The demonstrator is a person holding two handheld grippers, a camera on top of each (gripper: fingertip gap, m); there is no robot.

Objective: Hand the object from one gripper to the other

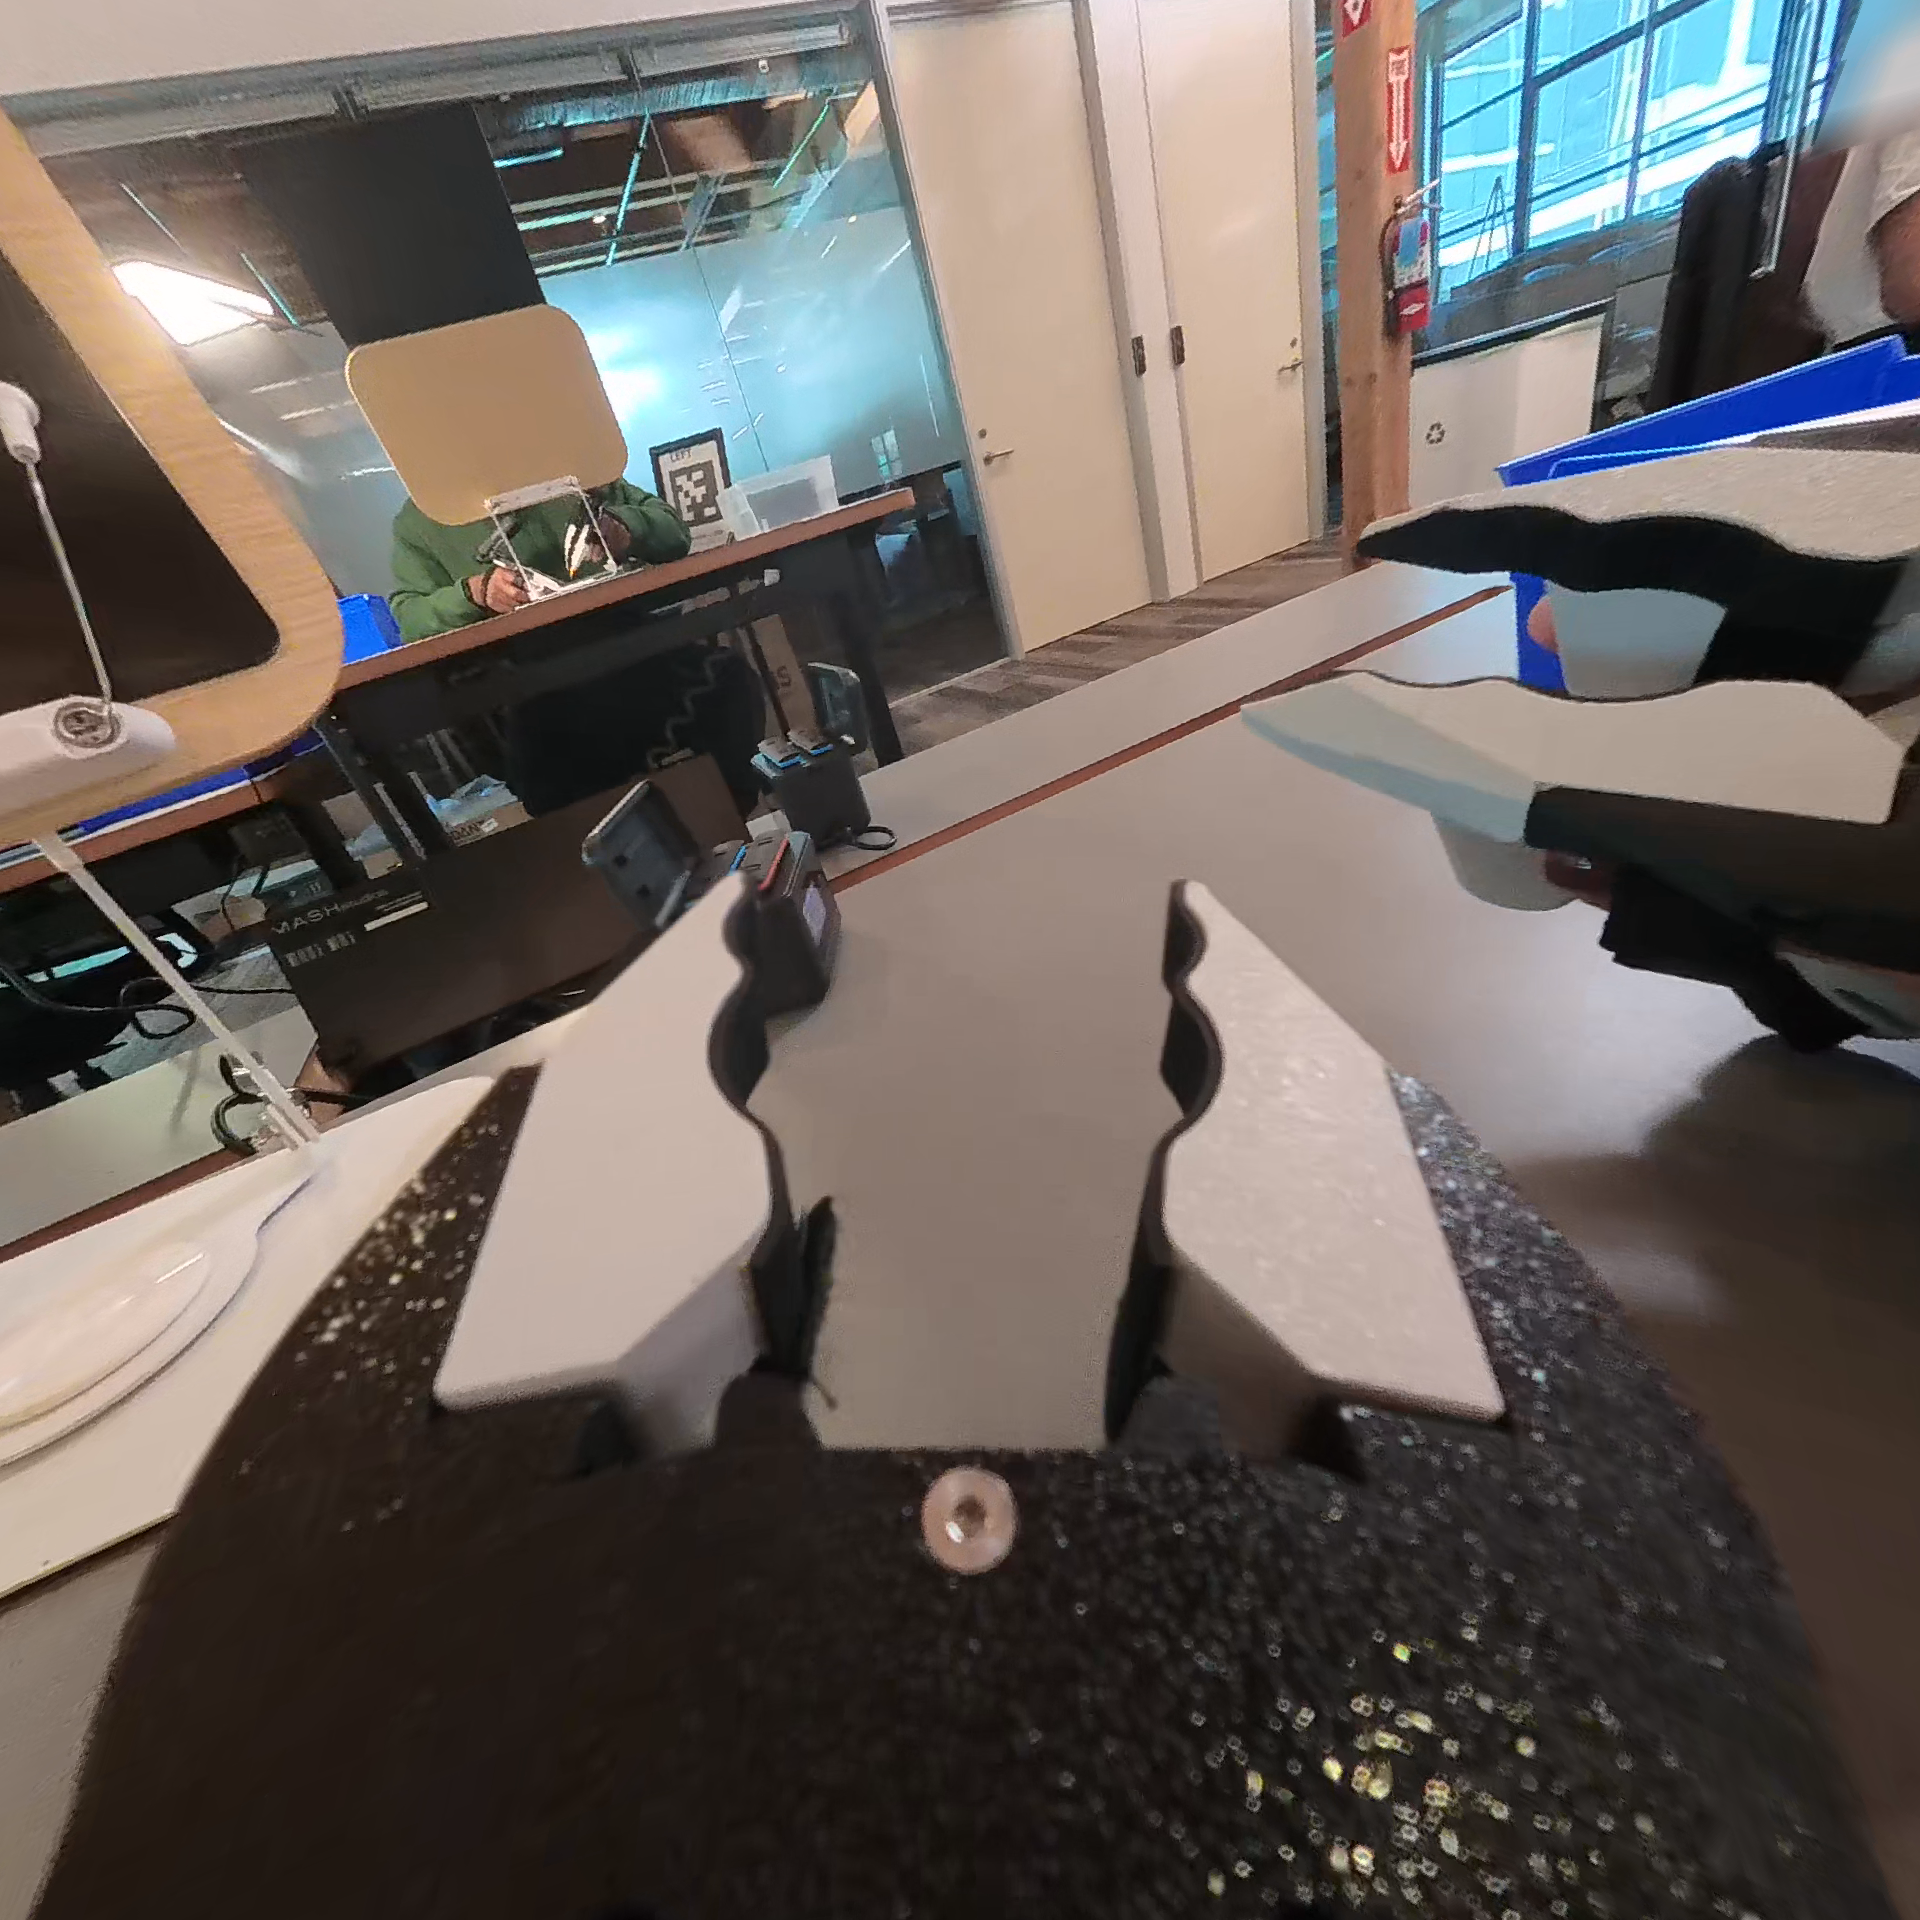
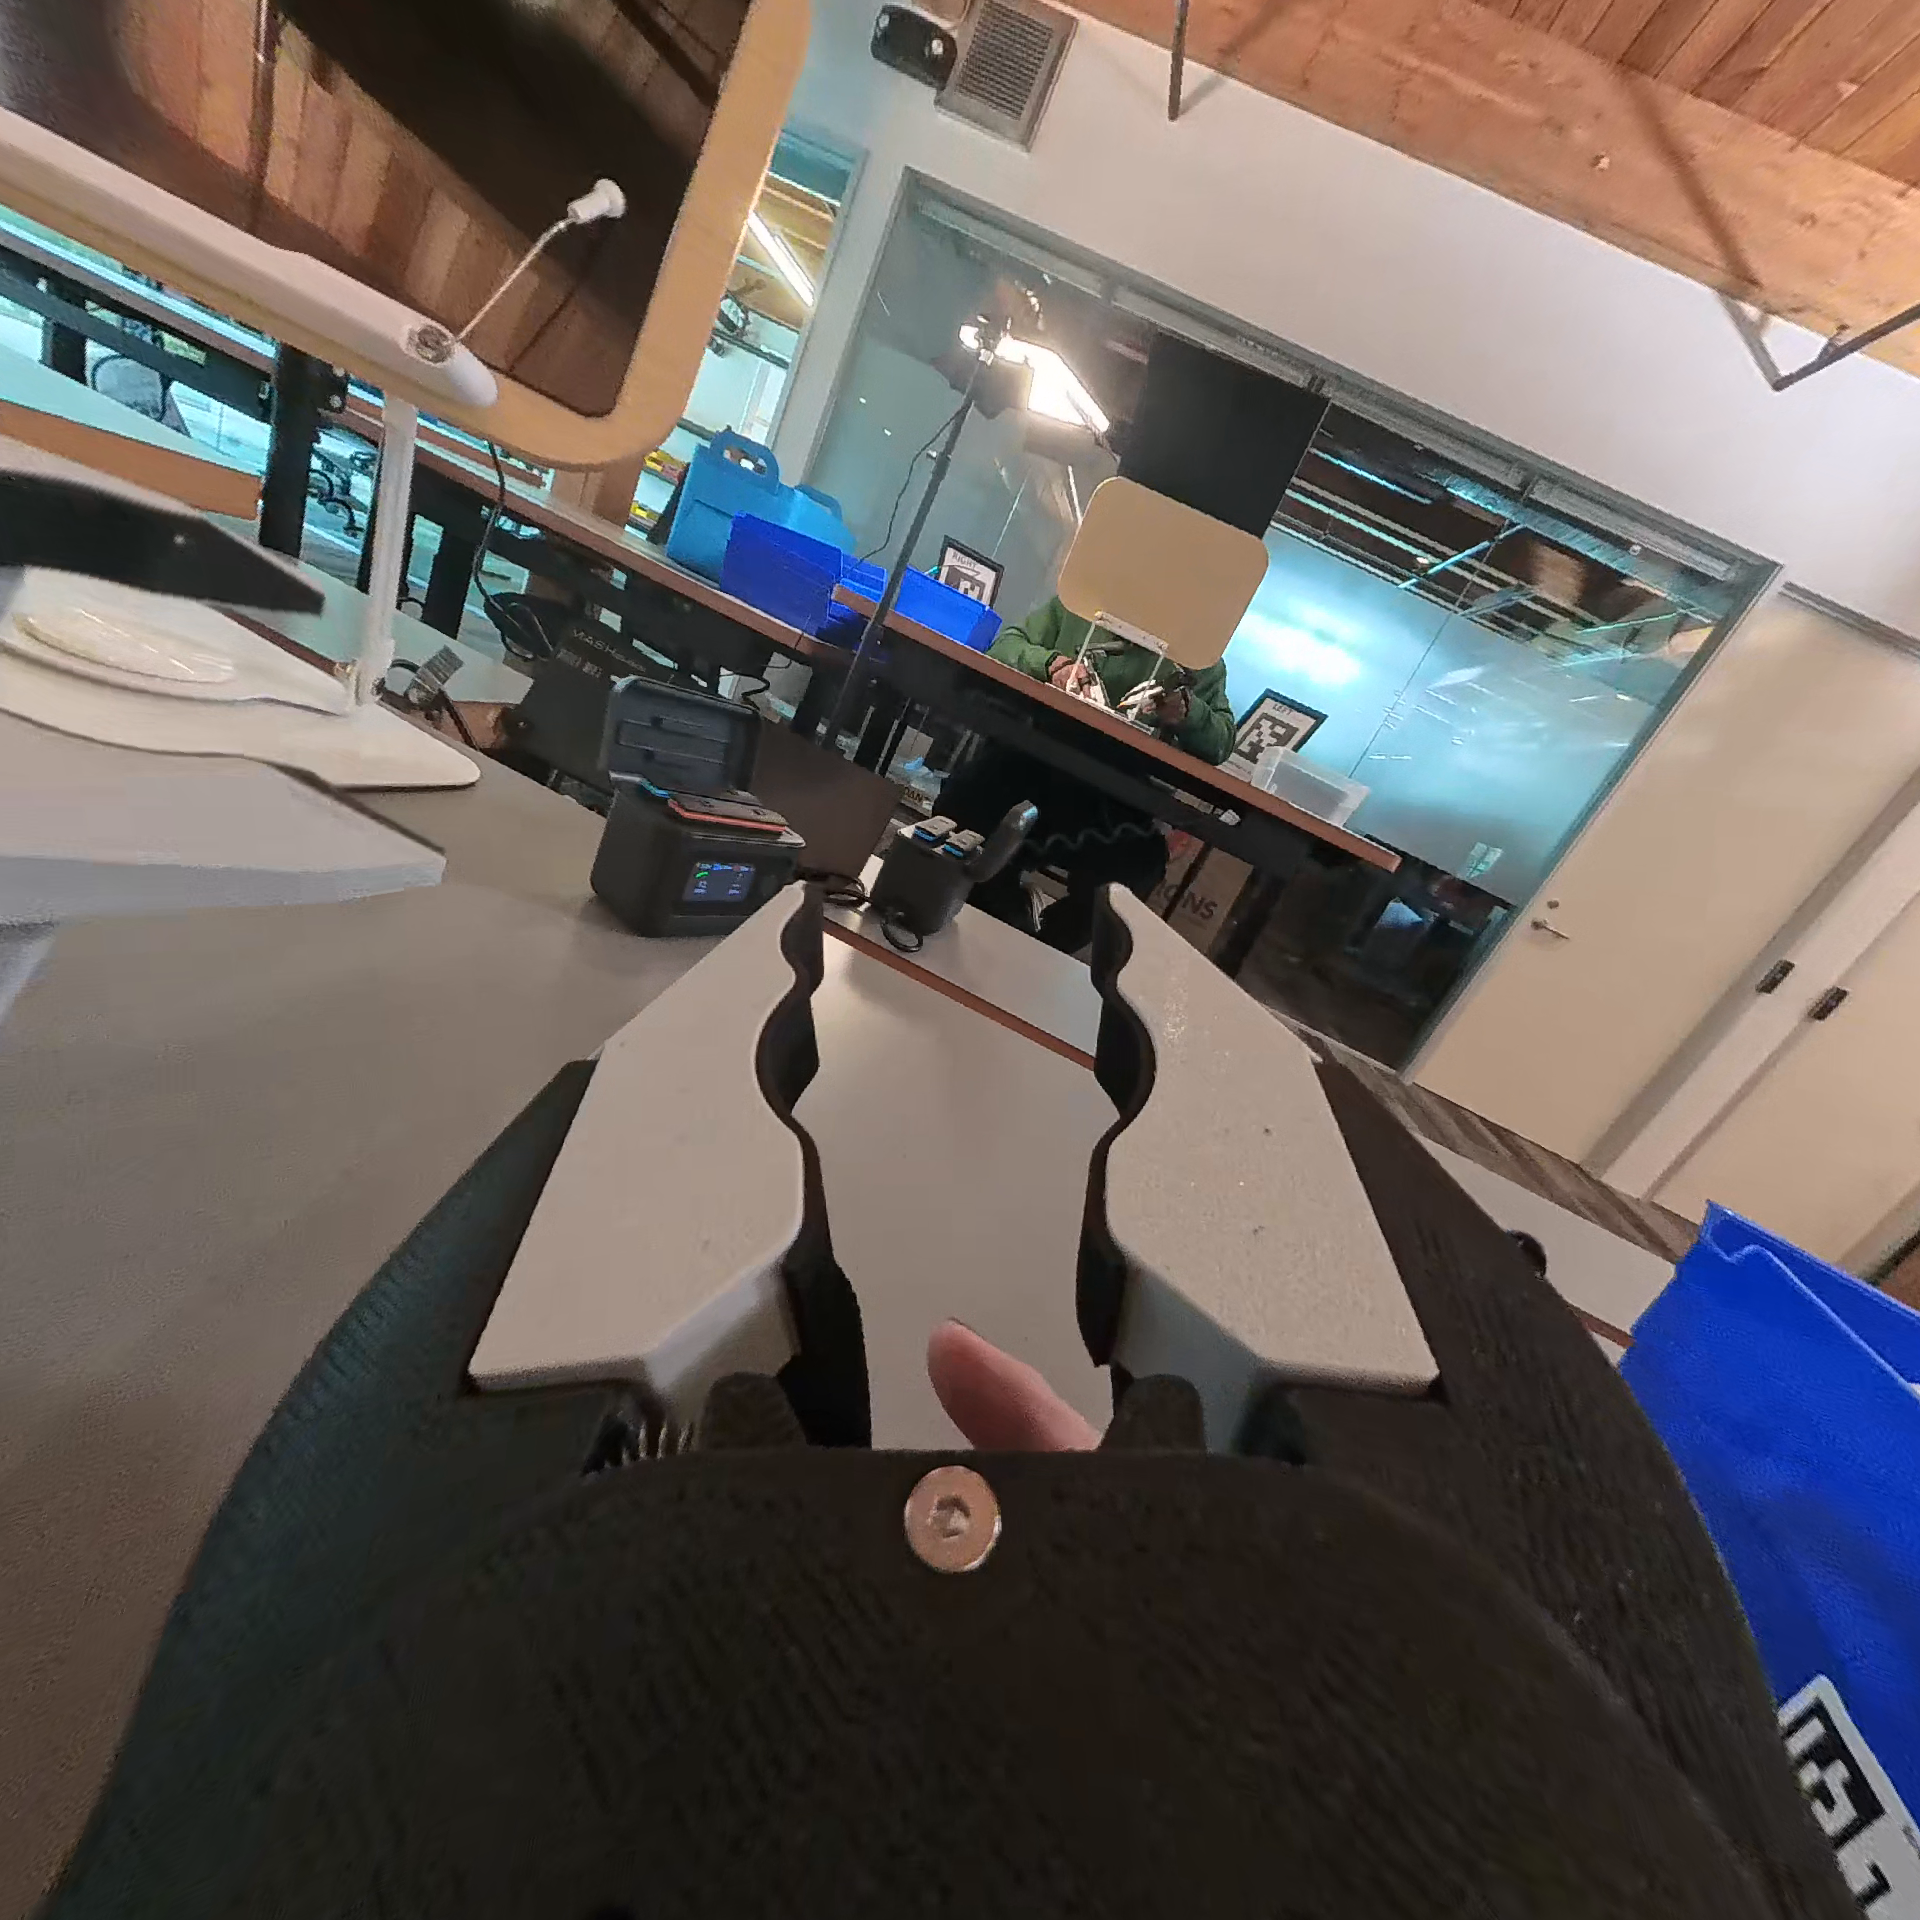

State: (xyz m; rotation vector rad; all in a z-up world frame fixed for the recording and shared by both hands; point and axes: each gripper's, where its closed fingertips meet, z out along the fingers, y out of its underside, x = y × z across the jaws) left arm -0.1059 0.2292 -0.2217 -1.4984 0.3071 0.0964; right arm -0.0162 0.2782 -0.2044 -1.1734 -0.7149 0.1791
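My left gripper (image 1: 961, 997) hovers low over the grey table (image 1: 1039, 831), its two white fingers spread apart with nothing between them, only bare tabletop showing through the gap. My right gripper (image 2: 951, 935) is also spread wide and holds nothing; a person's fingertip (image 2: 997, 1392) shows at the base of the gap between its fingers. In the left wrist view, the right gripper (image 1: 1320, 634) comes in from the right side, turned on its side, one finger above the other, its jaws apart and held above the table.

I cannot see any object to hand over in either gripper, and I cannot tell from these views where it is.

Toward the table's far edge stand a small black device with a lit screen (image 2: 696, 857) and a black charging case (image 2: 925, 873) beside it. At the left side of the table stands a white lamp base (image 2: 239, 717), its stand rising to a wood-framed panel (image 2: 665, 312) above. A blue bin (image 2: 1787, 1475) sits at the table's right edge, near the right gripper. Beyond, a person in a green top (image 2: 1122, 665) sits at another table.
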